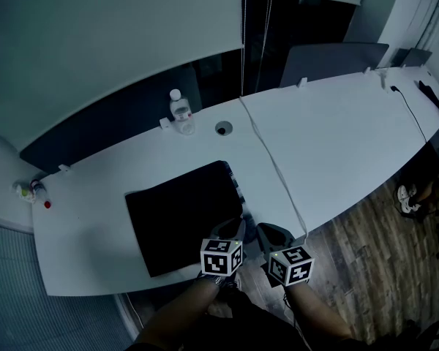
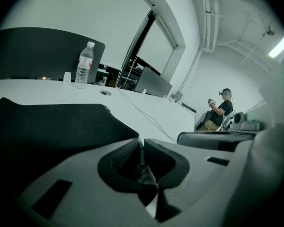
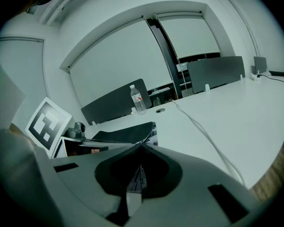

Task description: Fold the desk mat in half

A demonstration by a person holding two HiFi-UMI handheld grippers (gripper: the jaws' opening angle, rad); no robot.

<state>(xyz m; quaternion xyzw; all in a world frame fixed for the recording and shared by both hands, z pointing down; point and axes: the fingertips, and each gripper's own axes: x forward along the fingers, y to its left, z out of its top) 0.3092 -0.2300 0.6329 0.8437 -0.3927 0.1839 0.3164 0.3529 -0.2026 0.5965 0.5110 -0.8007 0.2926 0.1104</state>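
**Mat** (image 1: 179,218): black and rectangular. It lies on the near part of the desk, its long sides running slantwise away from the front edge. A strip of patterned underside shows along its right edge. Its near right corner reaches the grippers.

**Left gripper** (image 1: 231,229): at that corner, with its jaws closed on dark mat fabric.

**Right gripper** (image 1: 272,234): just beside the left one. Its jaws are pinched together on the mat's patterned edge.

**Desk** (image 1: 336,145): long, white and curved.
- A bottle (image 1: 181,112) stands upright beyond the mat, well apart from it.
- A round hole (image 1: 223,129) sits near the bottle.
- A cable (image 1: 274,163) crosses from back to front, just right of the mat.
- Small items (image 1: 29,190) sit at the far left end.

**Room**:
- Dark divider panels (image 1: 329,61) stand along the desk's back edge.
- The floor (image 1: 380,269) at the right is wood.
- A seated person (image 2: 221,111) is far off.

**Open room**: there is bare desktop behind the mat up to the bottle, and a broad stretch right of the cable.
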